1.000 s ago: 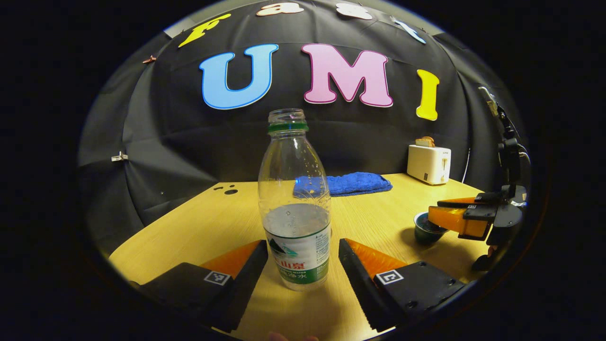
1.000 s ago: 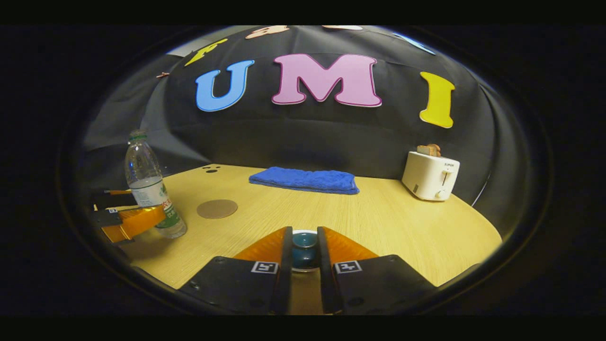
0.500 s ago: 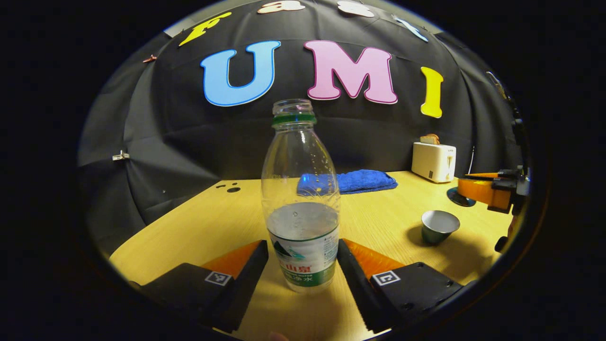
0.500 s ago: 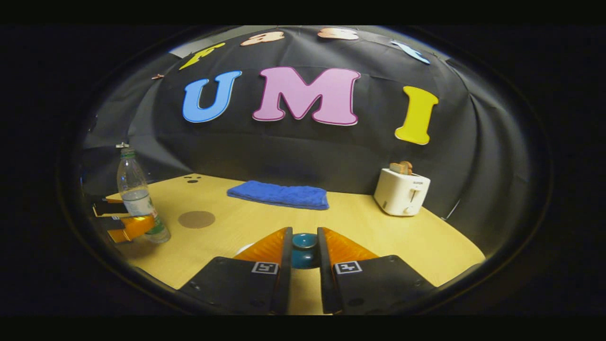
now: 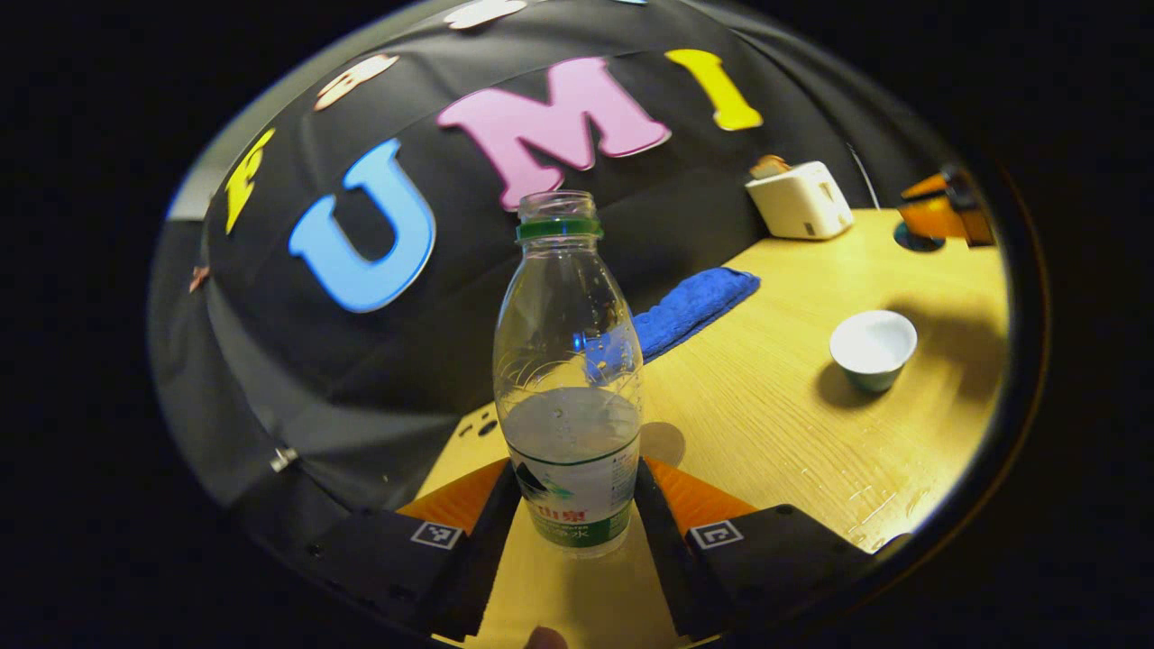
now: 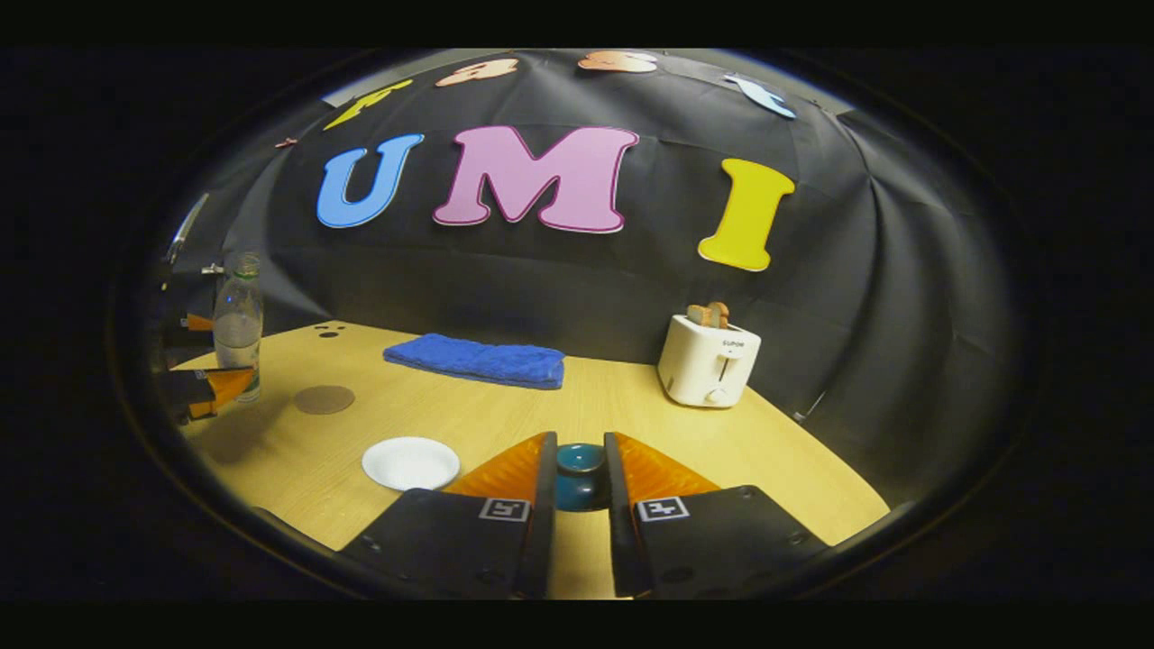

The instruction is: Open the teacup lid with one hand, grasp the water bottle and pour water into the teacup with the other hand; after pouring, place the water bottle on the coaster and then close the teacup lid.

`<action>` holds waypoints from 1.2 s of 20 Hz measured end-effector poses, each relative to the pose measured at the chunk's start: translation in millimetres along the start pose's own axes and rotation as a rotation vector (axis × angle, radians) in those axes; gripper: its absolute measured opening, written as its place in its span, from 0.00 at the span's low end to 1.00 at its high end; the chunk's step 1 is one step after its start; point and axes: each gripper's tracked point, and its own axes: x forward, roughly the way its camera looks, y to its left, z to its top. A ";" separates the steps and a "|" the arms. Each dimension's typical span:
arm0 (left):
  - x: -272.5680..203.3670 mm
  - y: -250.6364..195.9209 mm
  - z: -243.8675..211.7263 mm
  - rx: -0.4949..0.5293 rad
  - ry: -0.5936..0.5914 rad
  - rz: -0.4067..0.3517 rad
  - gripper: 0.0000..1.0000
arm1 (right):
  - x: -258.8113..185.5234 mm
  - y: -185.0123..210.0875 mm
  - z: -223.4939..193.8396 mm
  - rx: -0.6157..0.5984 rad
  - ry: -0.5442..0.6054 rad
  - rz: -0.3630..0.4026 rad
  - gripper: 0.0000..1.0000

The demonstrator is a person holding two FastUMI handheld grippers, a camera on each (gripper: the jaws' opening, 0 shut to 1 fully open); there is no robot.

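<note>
Left tool [image 5: 570, 505]: its two fingers press on either side of the water bottle [image 5: 568, 388], at the labelled lower part; clamped on it.
Water bottle: uncapped, roughly a third full, straight ahead at 12 o'clock in the left gripper view; its base sits between the fingers above the desk [image 5: 793, 424]. In the right gripper view it shows at 9 o'clock [image 6: 238, 326], upright, with the left tool [image 6: 203, 389] around its foot.
Right tool [image 6: 577, 491]: fingers drawn close together on the teacup lid [image 6: 579, 478], which sits between them at 12 o'clock; the lid hangs clear of the cup. In the left gripper view this tool [image 5: 942, 212] shows at 2 o'clock, near the far desk edge.
Teacup: open, white inside, at 2 o'clock from the bottle in the left gripper view [image 5: 873, 347]; in the right gripper view it shows at 10 o'clock [image 6: 410, 462], just beside the left finger.
Coaster [image 6: 324, 399]: round, brown, flat on the desk, just beside the bottle at 9 o'clock in the right gripper view.
Background: blue towel [image 6: 475, 361] at the back of the desk; white toaster [image 6: 709, 361] at 1 o'clock.
Change from half a second ago: the left gripper view is now tilted, with the desk sloping up to the right; the left tool's fingers have closed in from standing apart to gripping the bottle. The right tool has carried the lid farther right, so the open cup now shows in its view.
</note>
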 end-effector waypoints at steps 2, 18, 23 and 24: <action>2.0 -9.0 0.5 0.097 0.037 -0.002 0.76 | -1.5 -12.2 -0.5 -0.002 -0.002 0.001 0.29; 20.7 -37.0 38.6 0.827 0.040 0.111 0.76 | -3.7 -65.6 -7.3 0.006 -0.008 0.079 0.23; 22.5 -44.5 42.0 0.950 0.028 0.116 0.77 | 0.4 -67.2 -5.6 0.013 -0.022 0.122 0.24; 23.5 -47.5 41.2 0.977 0.025 0.116 0.76 | 1.3 -66.4 -6.4 0.016 -0.022 0.130 0.29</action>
